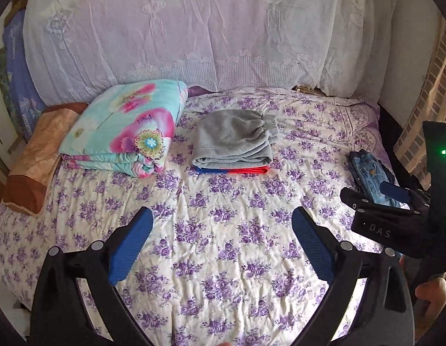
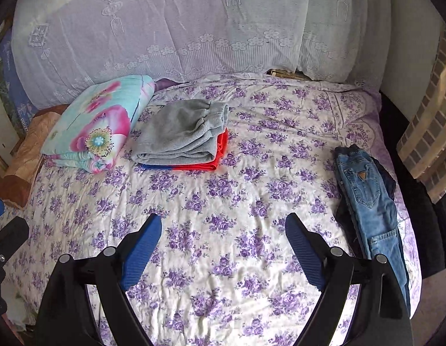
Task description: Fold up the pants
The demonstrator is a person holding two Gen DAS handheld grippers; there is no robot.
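**Between garments: jeans wait off to the right**

Ahead-left of both grippers a folded floral quilt (image 2: 99,127) lies beside a stack of grey sweatpants (image 2: 179,132) on a red-and-blue garment (image 2: 205,165), apparently finished. The left gripper (image 1: 223,233) and right gripper (image 2: 223,239) hover released over bare bedsheet (image 2: 223,201), holding nothing. Unfolded jeans (image 2: 370,201) lie right of the right gripper; reaching them seems next. No containers visible
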